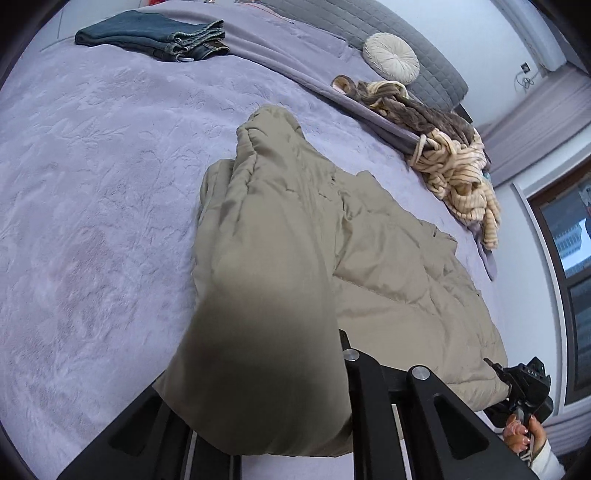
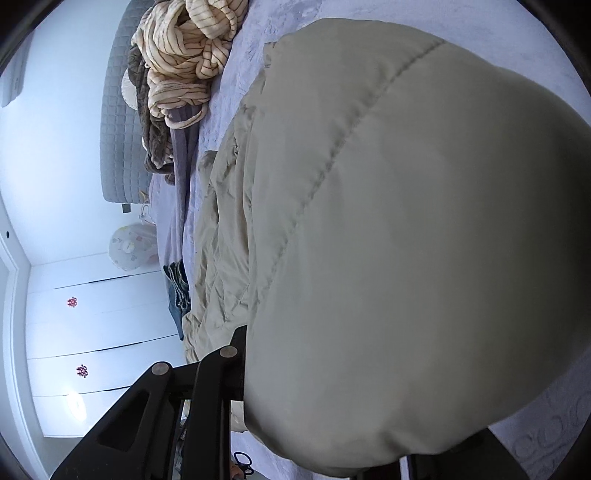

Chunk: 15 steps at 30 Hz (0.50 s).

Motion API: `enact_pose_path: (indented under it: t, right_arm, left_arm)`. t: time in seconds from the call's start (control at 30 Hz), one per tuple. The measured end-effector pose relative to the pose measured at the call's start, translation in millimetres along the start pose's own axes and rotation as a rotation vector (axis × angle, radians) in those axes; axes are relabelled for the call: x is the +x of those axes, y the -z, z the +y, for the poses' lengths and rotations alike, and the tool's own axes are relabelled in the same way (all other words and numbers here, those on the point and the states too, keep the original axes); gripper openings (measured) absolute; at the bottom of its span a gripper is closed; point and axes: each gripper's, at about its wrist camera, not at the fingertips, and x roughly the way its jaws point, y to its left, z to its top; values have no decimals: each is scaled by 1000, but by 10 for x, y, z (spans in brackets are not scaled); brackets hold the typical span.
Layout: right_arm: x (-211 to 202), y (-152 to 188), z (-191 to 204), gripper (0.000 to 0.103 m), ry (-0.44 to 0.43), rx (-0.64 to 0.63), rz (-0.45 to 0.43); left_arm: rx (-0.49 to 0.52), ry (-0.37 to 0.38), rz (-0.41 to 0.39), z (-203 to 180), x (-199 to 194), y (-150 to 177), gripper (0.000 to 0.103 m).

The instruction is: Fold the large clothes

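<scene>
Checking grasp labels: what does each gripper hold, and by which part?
Both hold the khaki padded jacket: left gripper on a puffy end, possibly a sleeve; right gripper on another padded edge.

The left wrist view looks from low over the lavender plush bedspread [image 1: 92, 192] toward the grey quilted headboard [image 1: 388, 33], very near the puffy khaki quilted jacket [image 1: 266, 280]. The right wrist view is rolled sideways and is closer still; the jacket [image 2: 406, 240] fills most of it. Both views share the jacket, the cream striped knit heap [image 1: 458, 173] [image 2: 184, 55], the folded blue jeans [image 1: 155, 35] [image 2: 177, 291] and the headboard [image 2: 122, 122].
</scene>
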Motion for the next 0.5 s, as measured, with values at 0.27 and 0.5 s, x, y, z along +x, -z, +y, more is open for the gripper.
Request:
enact_pose_path:
  t: [0.27,0.5]
  right_arm:
    - [-498,707,-384,24,37,22,31]
    - [-649,1123,-932,29,51,101,78]
  left_arm:
    - [-7,-18,99,311,-544,909,16]
    - [-70,-138,169,577,-621,1651,26]
